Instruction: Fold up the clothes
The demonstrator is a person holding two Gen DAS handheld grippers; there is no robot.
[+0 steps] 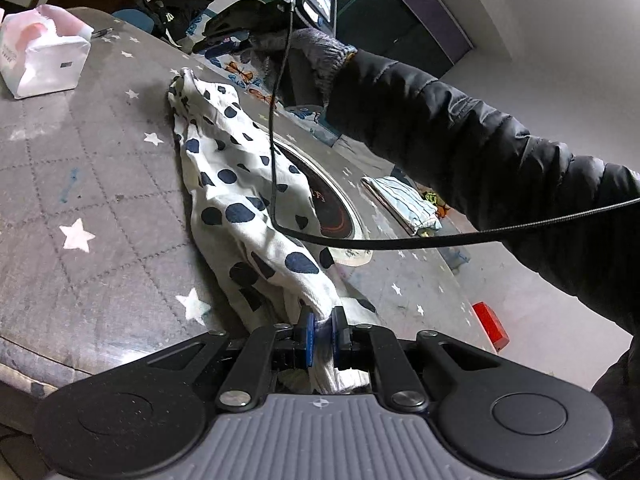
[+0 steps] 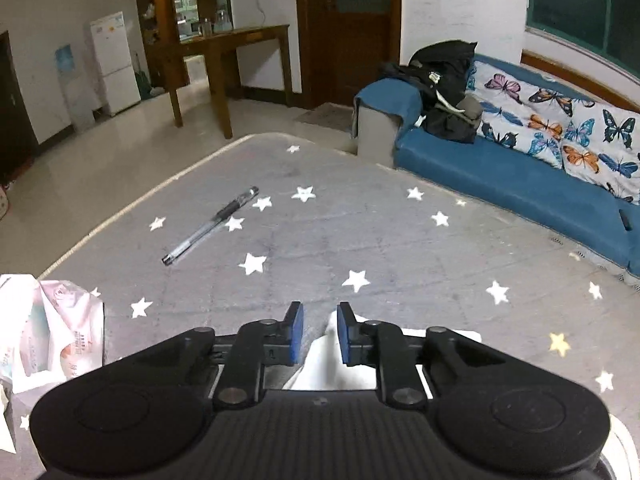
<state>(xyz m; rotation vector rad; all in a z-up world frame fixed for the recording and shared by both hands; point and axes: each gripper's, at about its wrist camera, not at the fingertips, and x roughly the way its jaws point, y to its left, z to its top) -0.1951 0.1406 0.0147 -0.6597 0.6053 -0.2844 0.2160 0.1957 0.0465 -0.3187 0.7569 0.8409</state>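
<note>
- Spotted garment (image 1: 240,184) lies stretched and bunched across the counter (image 1: 100,208); no fold is finished.
- We clamp its near end in the left tool (image 1: 322,330).
- Our right tool (image 2: 319,332) stands parted over white cloth, pads apparently clear.

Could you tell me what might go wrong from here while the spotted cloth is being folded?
1. The black cable hangs across the spotted cloth and could snag it on a lift.
2. The right gripper stands open with white fabric between its pads, unpinched, so that corner may slip out while the left gripper pinches its end.
3. The pen lies on the star-printed table and could get swept off.
</note>
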